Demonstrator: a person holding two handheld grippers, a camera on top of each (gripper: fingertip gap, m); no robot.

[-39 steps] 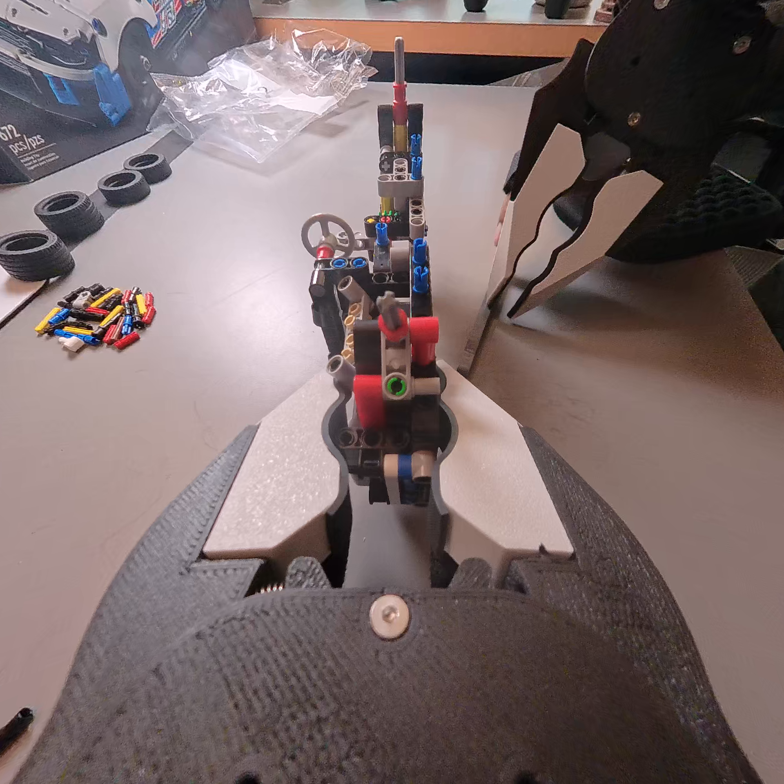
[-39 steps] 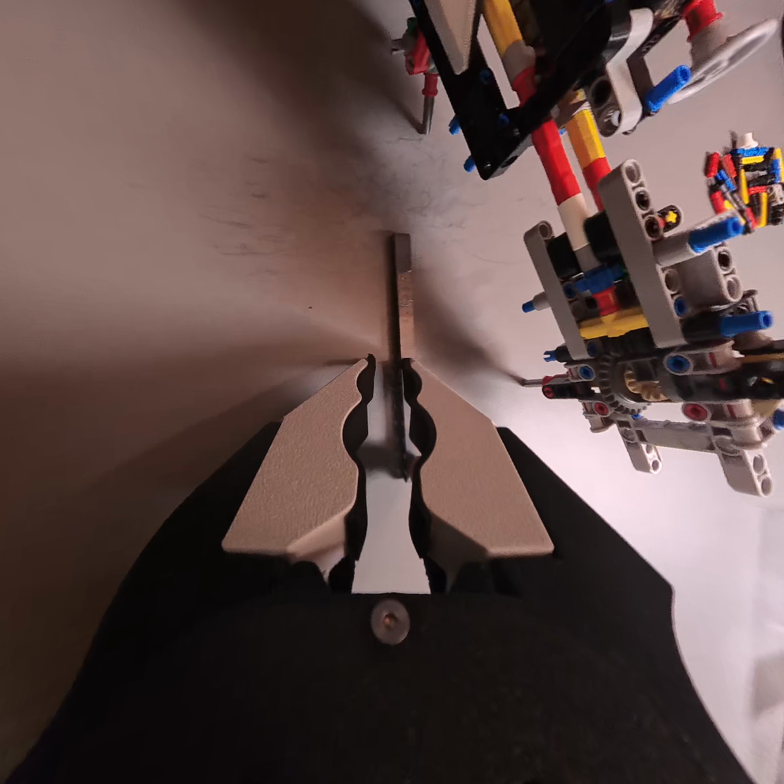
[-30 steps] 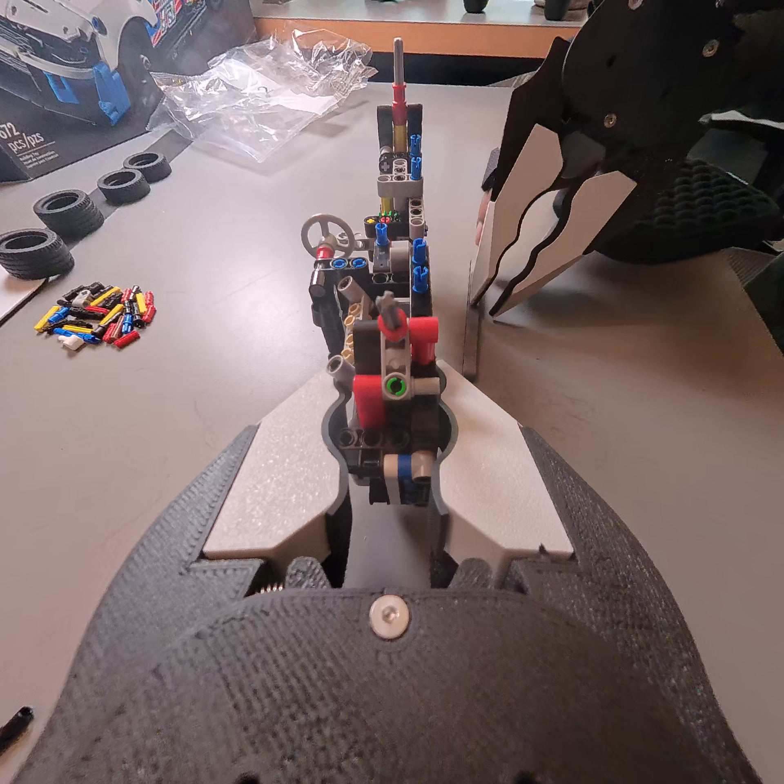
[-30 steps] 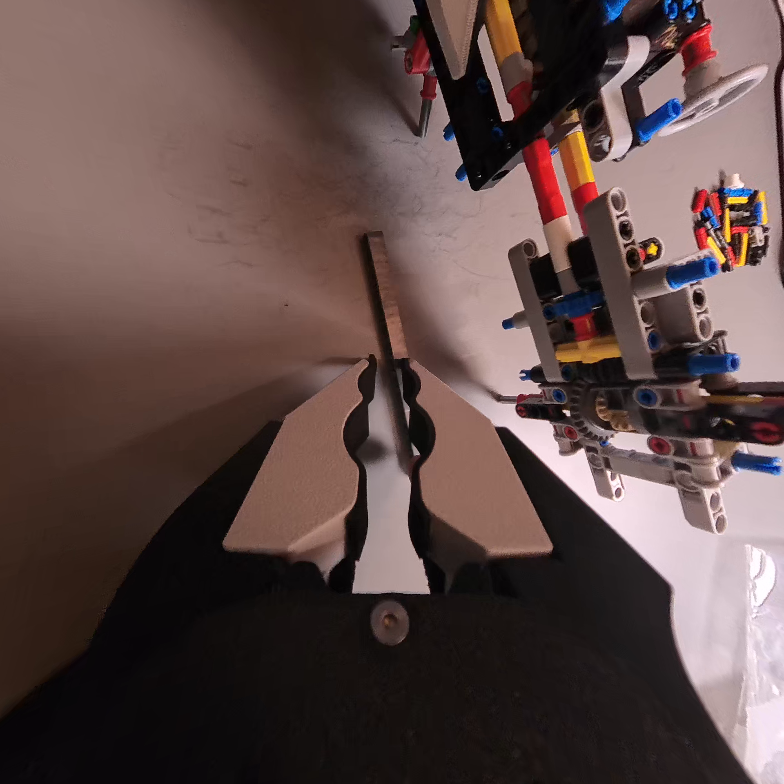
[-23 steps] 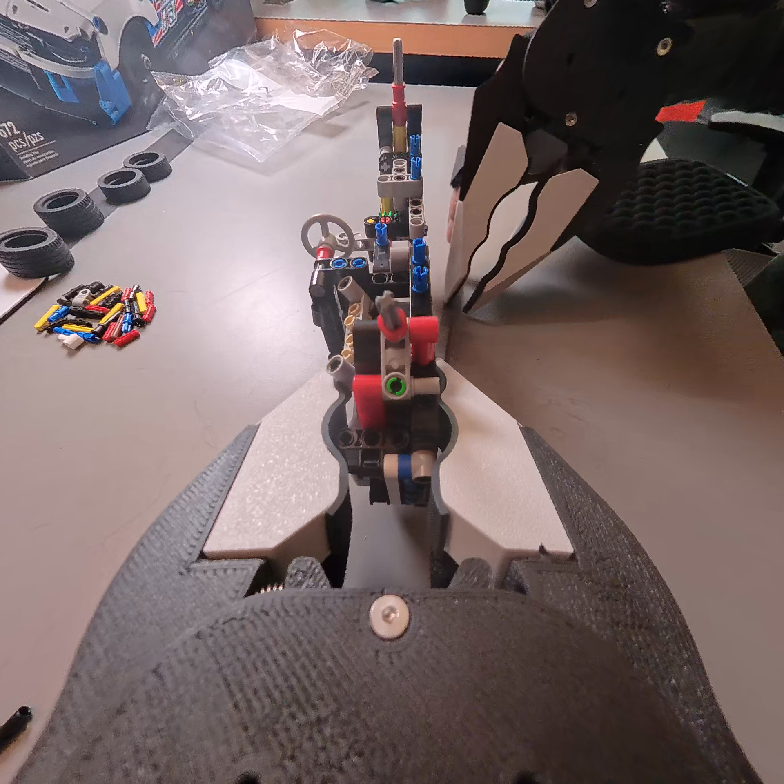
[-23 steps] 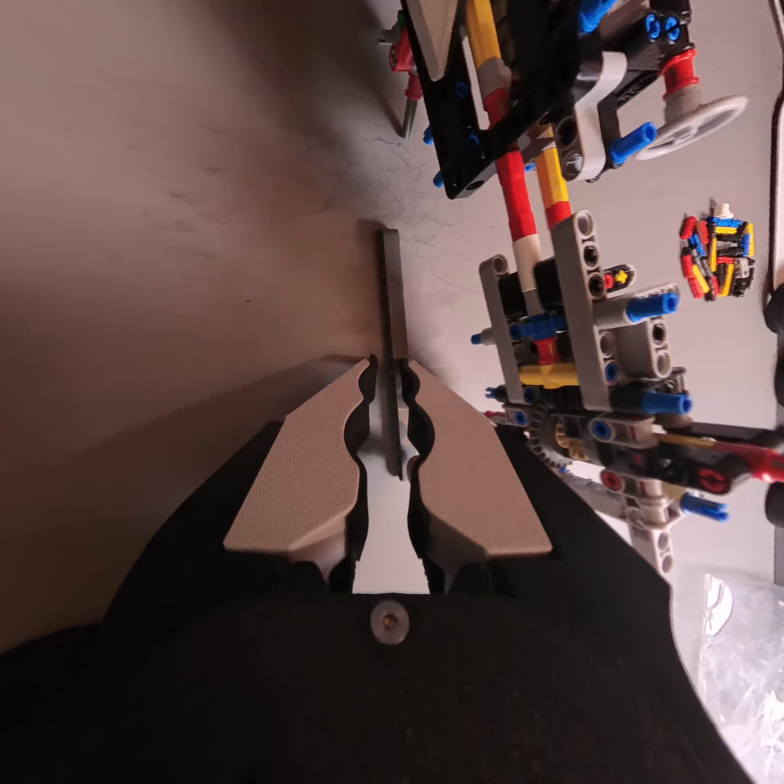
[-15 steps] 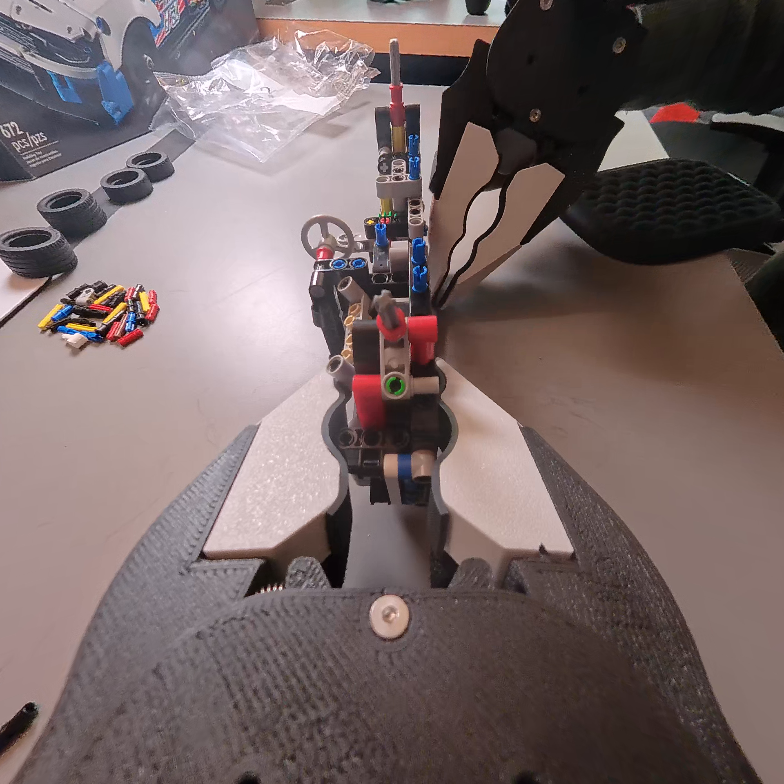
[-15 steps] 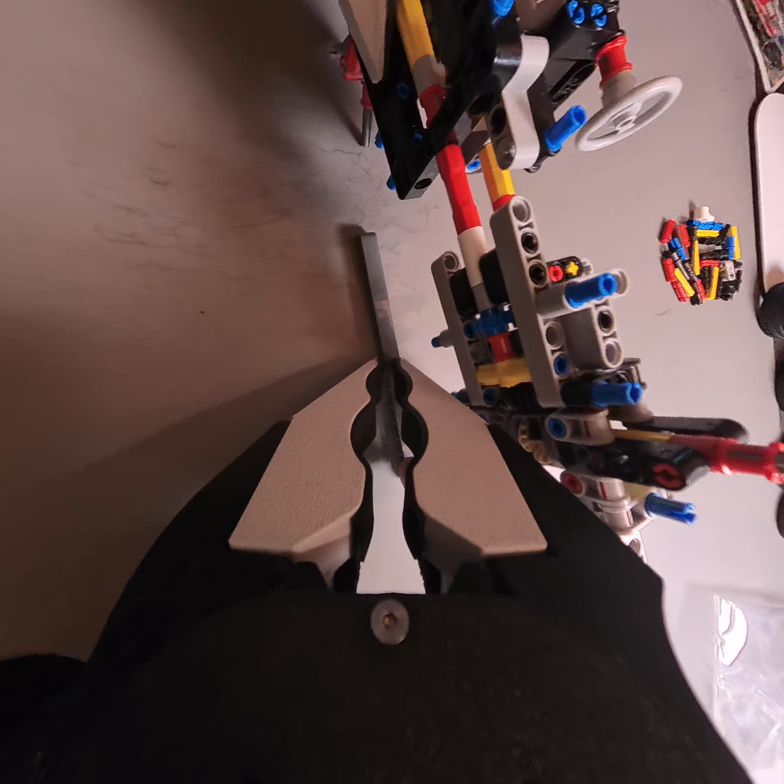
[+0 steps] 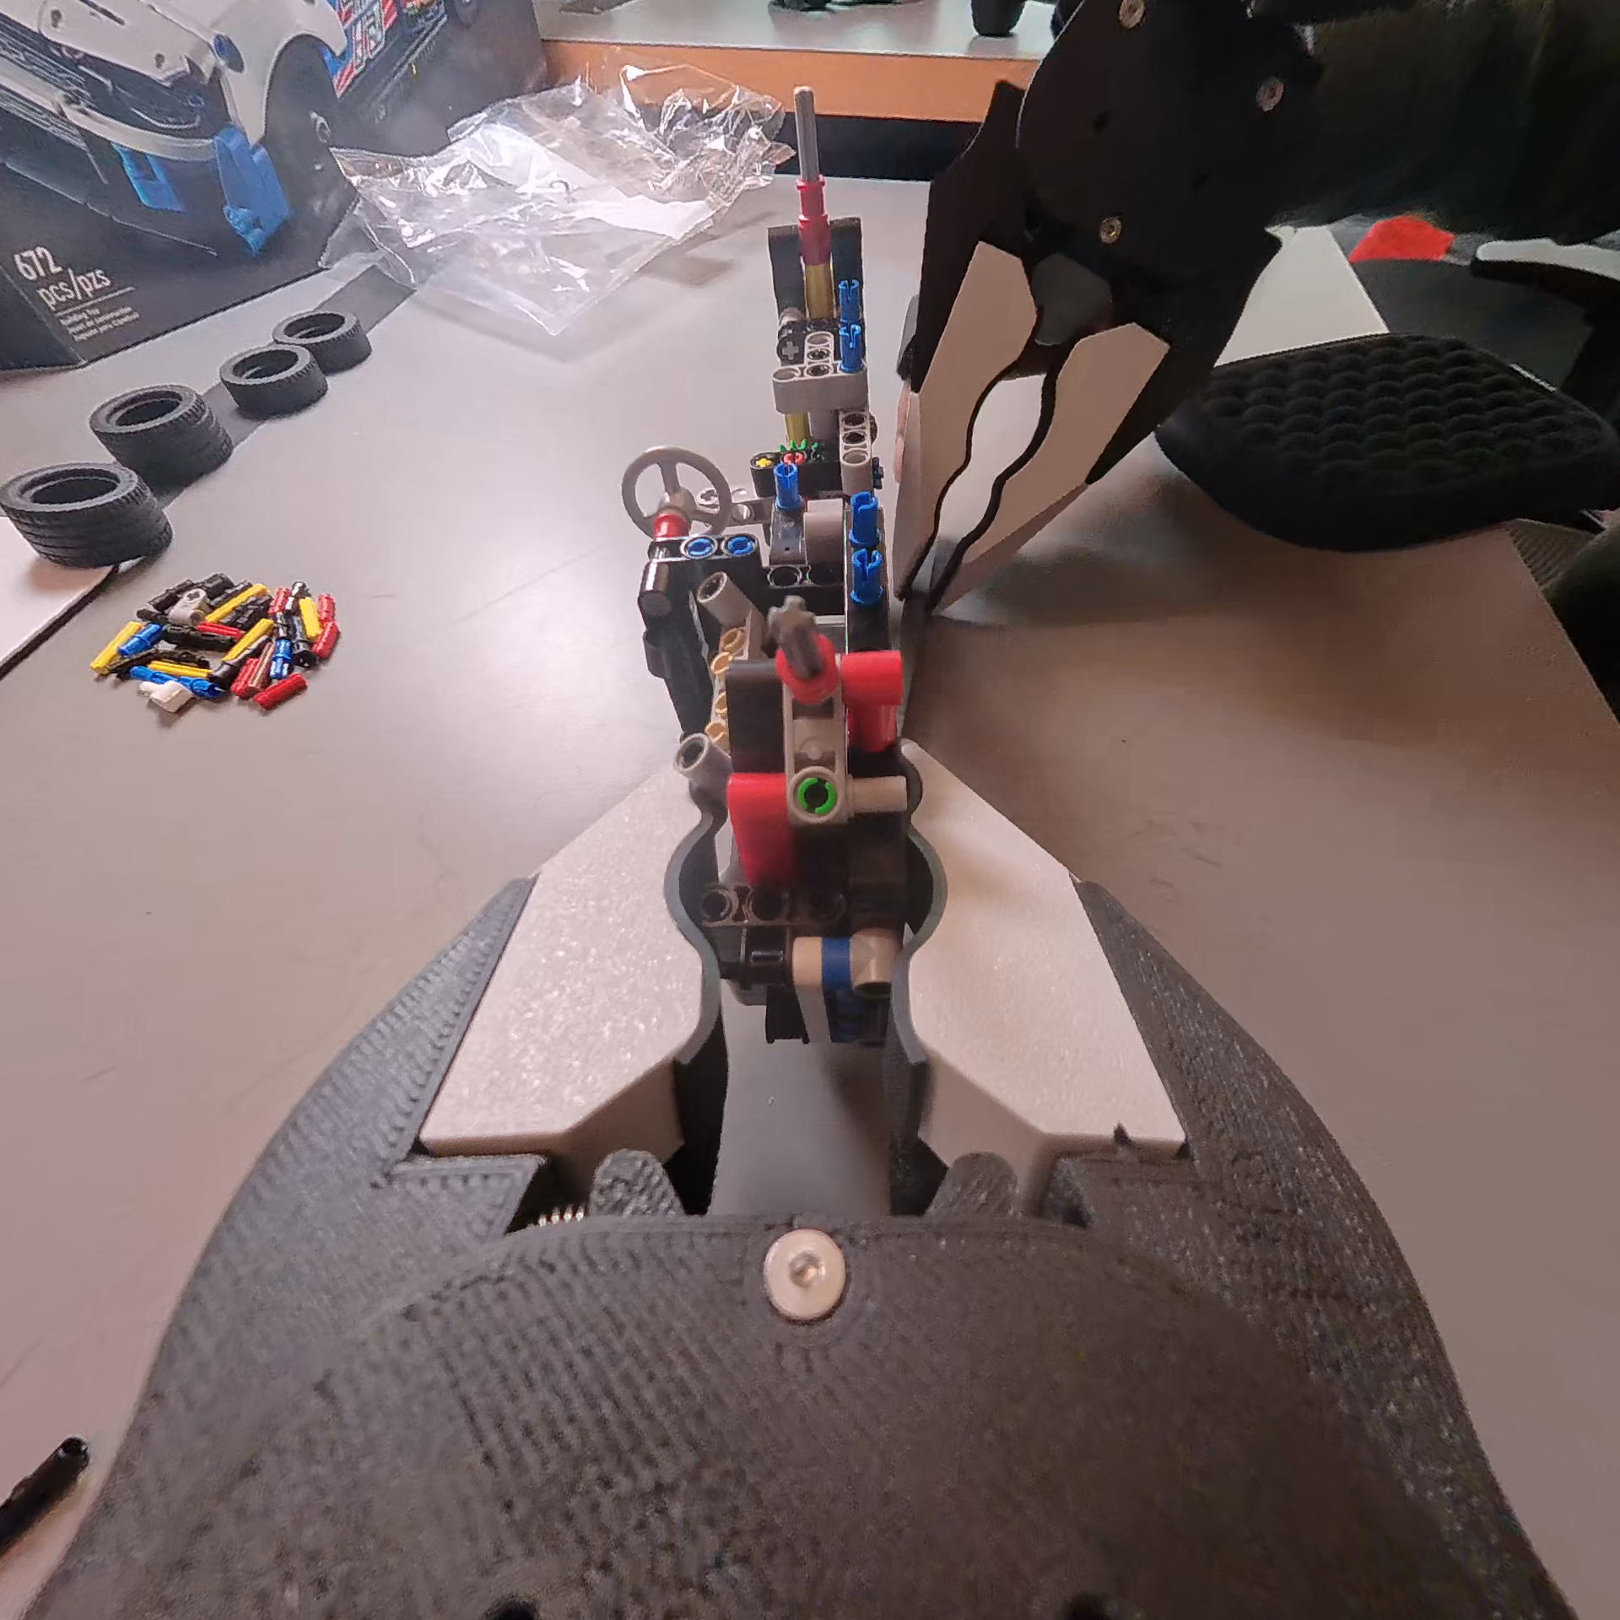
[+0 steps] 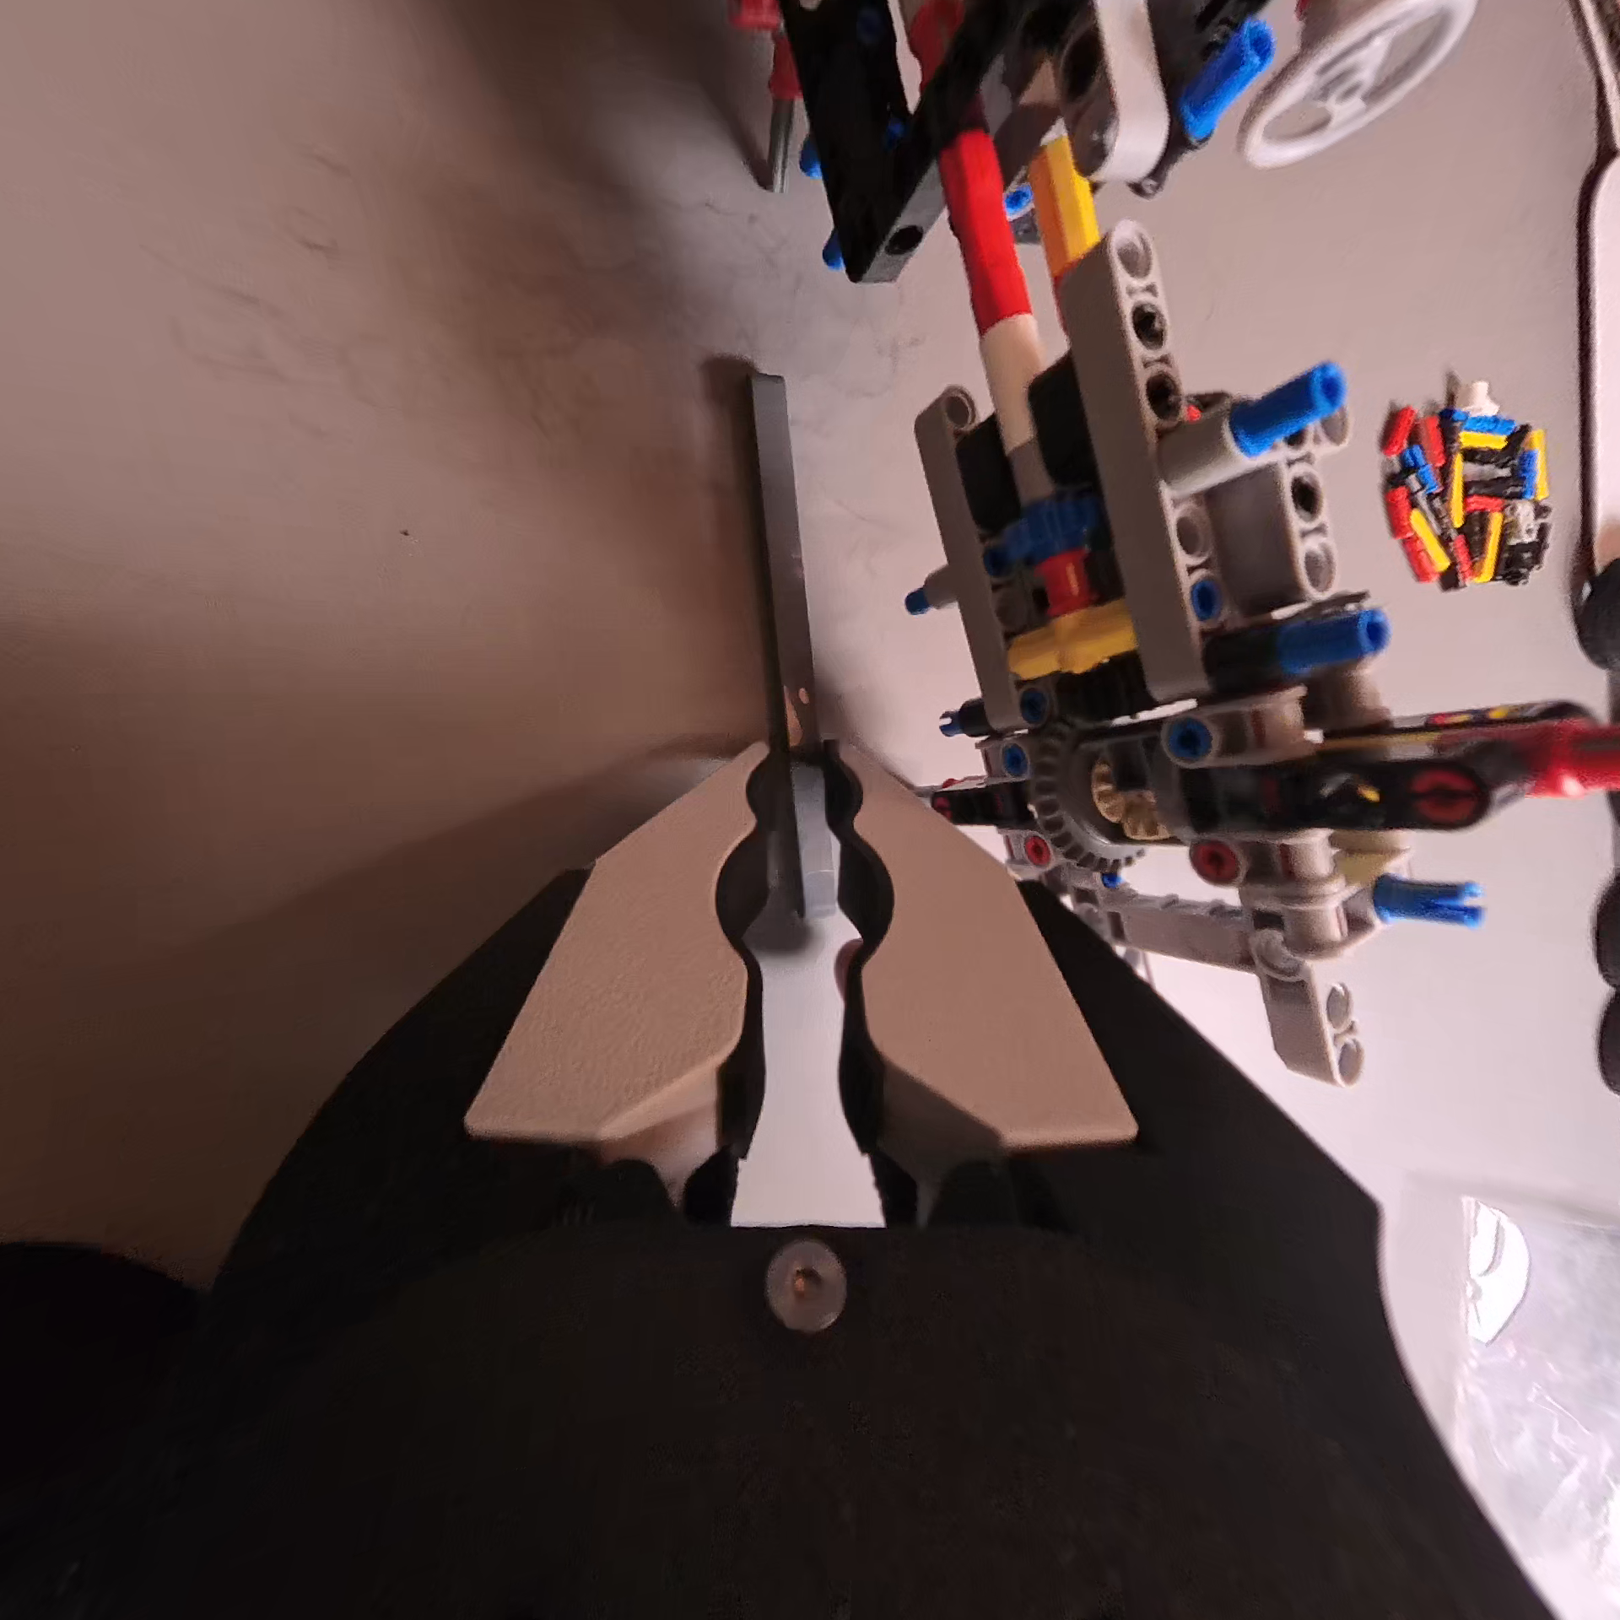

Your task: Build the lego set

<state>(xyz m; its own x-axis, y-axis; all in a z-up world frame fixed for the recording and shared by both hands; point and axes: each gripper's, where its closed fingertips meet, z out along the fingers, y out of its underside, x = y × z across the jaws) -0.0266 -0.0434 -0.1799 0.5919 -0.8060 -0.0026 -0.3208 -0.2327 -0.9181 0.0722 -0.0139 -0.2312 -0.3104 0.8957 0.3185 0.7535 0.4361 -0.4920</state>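
A long lego chassis (image 9: 815,543) of black, grey, red and blue parts lies on the grey table and runs away from me. My left gripper (image 9: 806,776) is shut on its near end. My right gripper (image 9: 929,583) reaches down from the upper right, its tips at the table beside the chassis's right flank. In the right wrist view my right gripper (image 10: 799,758) is shut on a long thin dark grey beam (image 10: 780,543) that stands on edge on the table. The beam (image 9: 913,649) lies alongside the chassis (image 10: 1166,614); I cannot tell whether they touch.
A pile of small coloured pins (image 9: 219,649) lies left of the chassis, with several black tyres (image 9: 88,517) behind it. The set's box (image 9: 175,131) and a clear plastic bag (image 9: 561,210) are at the back left. A black chair seat (image 9: 1376,438) is past the table's right edge.
My right gripper closed on the dark beam and slid it left across the table, up against the chassis's right side. My left gripper kept its hold and stayed still.
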